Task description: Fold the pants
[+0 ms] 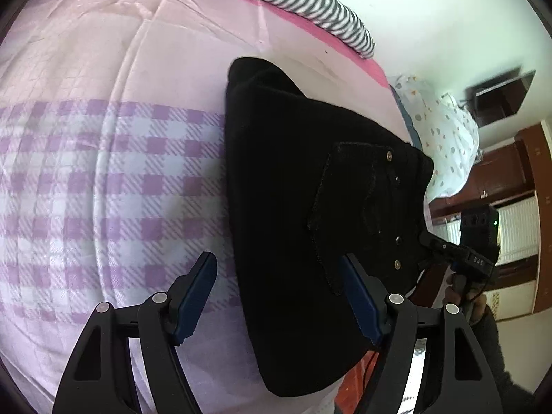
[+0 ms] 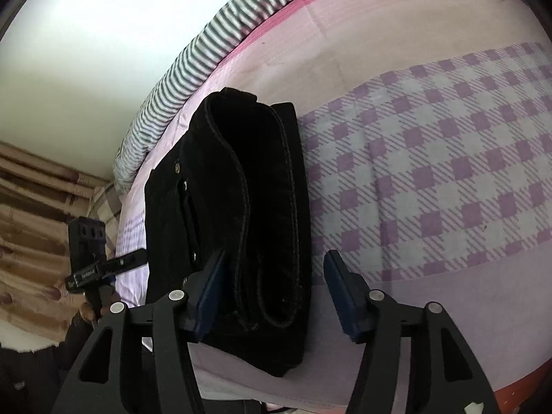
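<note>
Finding: the pants (image 1: 310,224) lie folded into a compact black bundle on the bed (image 1: 103,189), near its side edge, part on the plain pink area and part on the purple check band of the sheet. A back pocket with rivets faces up. The right wrist view shows the stacked folded edges of the legs running toward the striped pillow (image 2: 220,45) at the bed's far edge.

Left gripper (image 1: 279,296): jaws spread wide, holding nothing; one finger sits over the sheet, the other over the bundle near the pocket. Right gripper (image 2: 272,289): jaws likewise released, empty, straddling the near end of the bundle; contact with the cloth cannot be confirmed.

Assessment: the fold appears largely complete, and the step in hand looks like a final tidy or one last fold.

Recommendation: if a further fold is made, each gripper should pinch all layers at the near edge together, since the inner layers look loose and could slide apart. Lift both corners evenly, carry them over low, and set down aligned with the far edge. Keep the bundle away from the bed's side edge.
</note>
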`<state>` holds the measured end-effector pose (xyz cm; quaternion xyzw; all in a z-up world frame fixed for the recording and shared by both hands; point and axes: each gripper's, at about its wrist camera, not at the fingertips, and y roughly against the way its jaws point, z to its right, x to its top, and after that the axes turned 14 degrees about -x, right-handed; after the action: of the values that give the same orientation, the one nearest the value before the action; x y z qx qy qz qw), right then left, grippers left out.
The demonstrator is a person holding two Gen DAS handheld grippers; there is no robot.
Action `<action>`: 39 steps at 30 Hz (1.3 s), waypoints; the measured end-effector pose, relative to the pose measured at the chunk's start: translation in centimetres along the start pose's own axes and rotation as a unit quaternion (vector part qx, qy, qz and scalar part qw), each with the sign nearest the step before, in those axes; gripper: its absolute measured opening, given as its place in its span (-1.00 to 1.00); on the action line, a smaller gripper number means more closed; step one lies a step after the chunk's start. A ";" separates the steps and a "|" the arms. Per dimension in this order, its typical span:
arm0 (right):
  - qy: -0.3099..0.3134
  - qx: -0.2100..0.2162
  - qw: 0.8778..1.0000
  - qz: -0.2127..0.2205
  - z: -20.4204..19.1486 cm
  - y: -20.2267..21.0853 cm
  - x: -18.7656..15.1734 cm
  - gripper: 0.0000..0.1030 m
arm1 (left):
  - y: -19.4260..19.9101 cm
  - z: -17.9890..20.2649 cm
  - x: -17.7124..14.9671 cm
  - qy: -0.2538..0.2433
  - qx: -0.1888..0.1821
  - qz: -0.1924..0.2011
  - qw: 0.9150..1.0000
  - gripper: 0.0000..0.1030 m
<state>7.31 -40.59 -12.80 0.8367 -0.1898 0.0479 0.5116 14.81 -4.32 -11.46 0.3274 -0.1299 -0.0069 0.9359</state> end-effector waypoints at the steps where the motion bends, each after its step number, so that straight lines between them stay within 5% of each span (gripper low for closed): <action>1: 0.000 0.006 1.000 -0.005 0.2 -0.2 0.1 0.13 | -0.2 0.0 0.1 -0.002 -0.004 -0.003 1.000 0.43; 12: 0.015 0.098 0.995 -0.026 -0.3 -2.9 2.4 0.12 | -2.1 1.6 1.1 -0.026 -0.005 -0.005 1.000 0.50; 18: -0.008 0.092 0.996 -0.010 -0.2 -3.6 1.9 -0.30 | -3.0 2.5 1.0 -0.053 0.019 0.010 0.998 0.62; 20: -0.015 0.082 0.997 0.003 -0.7 -3.2 1.3 -0.41 | -2.9 2.8 0.7 -0.068 0.048 0.015 0.996 0.20; 23: -0.024 0.059 0.998 0.019 -1.6 -2.2 0.9 -0.46 | -2.1 2.3 0.7 -0.065 0.040 0.025 0.997 -0.22; 26: -0.040 0.048 0.998 0.032 -2.7 -1.2 0.7 -0.50 | -1.3 1.9 0.8 -0.051 0.030 0.032 0.998 -0.47; 33: -0.040 0.035 0.998 0.046 -6.8 1.5 0.7 -0.54 | 1.5 3.0 0.3 -0.069 0.019 0.049 0.996 -0.64; 39: -0.010 0.047 0.998 0.046 -12.6 1.1 1.9 -0.54 | 7.9 1.5 1.0 -0.076 0.030 0.070 0.994 -0.64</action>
<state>10.11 -30.59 -5.39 0.8505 -0.2309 0.0713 0.4672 14.86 0.87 -5.22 0.3441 -0.2232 0.0378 0.9112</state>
